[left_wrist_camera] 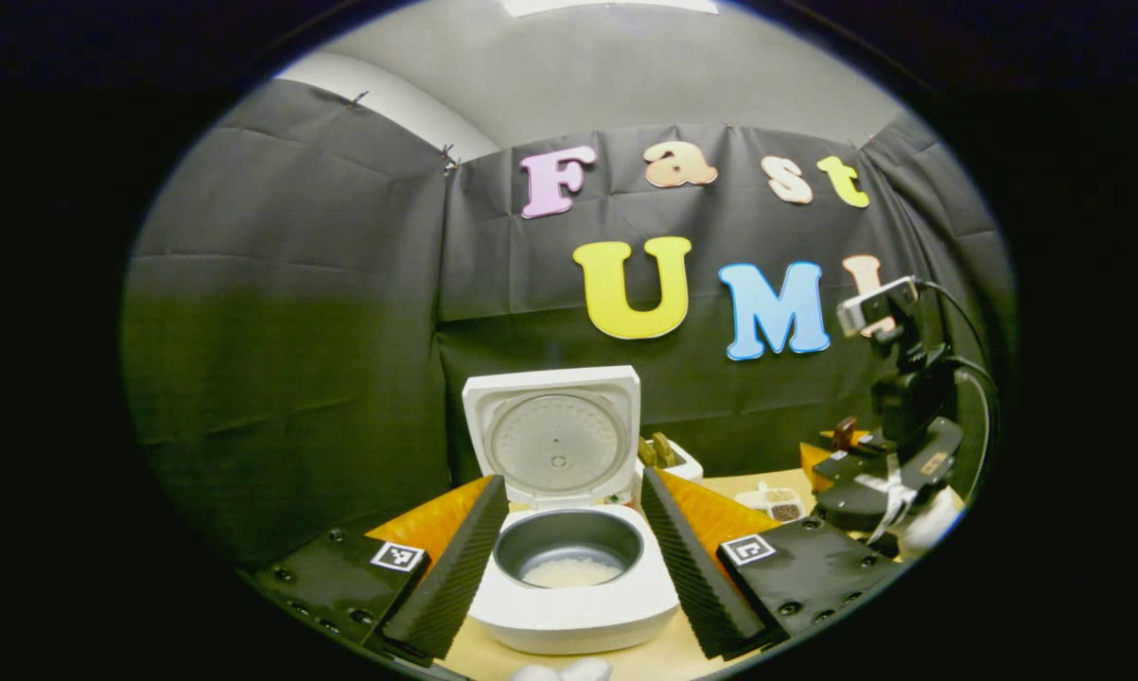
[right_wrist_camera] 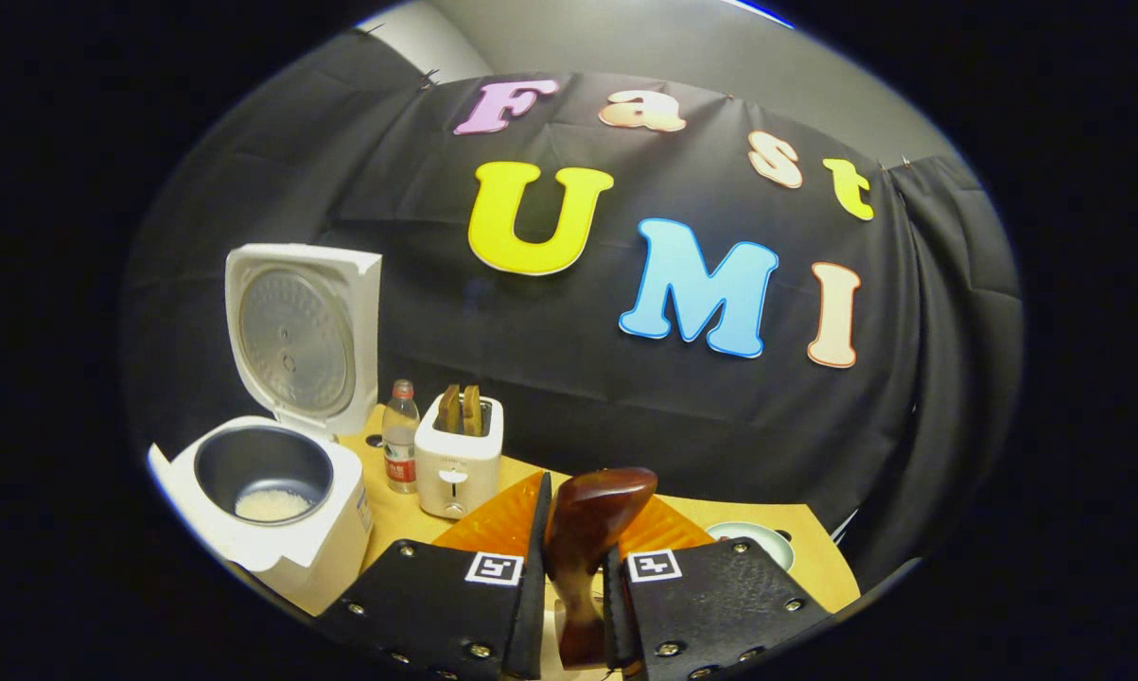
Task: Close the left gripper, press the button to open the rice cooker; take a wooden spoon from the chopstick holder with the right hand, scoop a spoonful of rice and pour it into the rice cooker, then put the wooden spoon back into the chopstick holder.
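Note:
The white rice cooker (left_wrist_camera: 578, 605) stands open with its lid (left_wrist_camera: 554, 435) upright, and a little white rice (left_wrist_camera: 570, 570) lies in the dark pot. My left gripper (left_wrist_camera: 573, 484) is open, its two fingers flanking the cooker without touching it. In the right gripper view the cooker (right_wrist_camera: 275, 530) sits at the left. My right gripper (right_wrist_camera: 583, 539) is shut on the handle of a dark wooden spoon (right_wrist_camera: 602, 506), whose bowl points up. The left gripper view has the right gripper (left_wrist_camera: 885, 473) at the far right, with the spoon's top (left_wrist_camera: 845, 433) above it.
A white toaster (right_wrist_camera: 458, 459) with two slices and a small water bottle (right_wrist_camera: 400, 445) stand behind the cooker on the wooden table (right_wrist_camera: 814, 567). A pale dish (right_wrist_camera: 753, 539) lies right of my right fingers. A small divided tray (left_wrist_camera: 777, 503) sits by the right gripper.

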`<state>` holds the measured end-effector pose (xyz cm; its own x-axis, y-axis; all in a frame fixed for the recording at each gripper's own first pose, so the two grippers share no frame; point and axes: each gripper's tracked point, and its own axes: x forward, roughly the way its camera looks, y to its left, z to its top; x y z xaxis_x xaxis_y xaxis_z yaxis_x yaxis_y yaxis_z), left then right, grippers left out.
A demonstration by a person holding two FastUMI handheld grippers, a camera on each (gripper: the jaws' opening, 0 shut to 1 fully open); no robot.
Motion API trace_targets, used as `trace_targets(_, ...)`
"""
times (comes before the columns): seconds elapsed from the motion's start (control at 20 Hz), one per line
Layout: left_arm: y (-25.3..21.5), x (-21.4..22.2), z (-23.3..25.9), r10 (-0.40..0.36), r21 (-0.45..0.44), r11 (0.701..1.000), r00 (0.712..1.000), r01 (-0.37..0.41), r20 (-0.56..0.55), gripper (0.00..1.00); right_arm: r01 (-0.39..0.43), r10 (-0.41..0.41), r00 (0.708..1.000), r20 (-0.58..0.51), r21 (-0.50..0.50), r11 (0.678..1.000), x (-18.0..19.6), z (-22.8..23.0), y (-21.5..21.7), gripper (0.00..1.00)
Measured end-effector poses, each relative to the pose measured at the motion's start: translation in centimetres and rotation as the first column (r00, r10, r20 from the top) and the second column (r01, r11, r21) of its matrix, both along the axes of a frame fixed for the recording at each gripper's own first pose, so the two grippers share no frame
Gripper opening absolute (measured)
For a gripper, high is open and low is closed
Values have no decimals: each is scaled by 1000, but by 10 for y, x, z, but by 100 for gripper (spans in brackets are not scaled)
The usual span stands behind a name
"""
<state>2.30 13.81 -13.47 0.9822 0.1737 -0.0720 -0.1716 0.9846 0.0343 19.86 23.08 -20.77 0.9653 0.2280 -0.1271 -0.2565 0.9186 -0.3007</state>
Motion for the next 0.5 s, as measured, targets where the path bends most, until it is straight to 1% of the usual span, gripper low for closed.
trace_targets(0.1, 3, 0, -5, 2, 5, 1000, 1000, -2, -4, 100, -1, 1, 1000, -6, -69, 998, 2, -22, 4, 26)
trace_targets(0.15, 4, 0, -7, 4, 3, 1000, 1000, -4, -6, 98, 0, -1, 1000, -12, -96, 995, 2, -33, 5, 26)
trace_targets(0.25, 8, -1, -13, 8, -1, 1000, 1000, -8, -13, 98, -2, -1, 1000, -16, -158, 988, 4, -51, 8, 26)
trace_targets(0.3, 9, -2, -15, 11, -1, 1000, 1000, -11, -17, 100, -10, 4, 999, -32, -176, 984, 4, -64, 11, 26)
trace_targets(0.5, 15, -6, -20, 19, 3, 1000, 1000, -19, -24, 100, -34, 14, 997, -78, -266, 963, -2, -104, 17, 26)
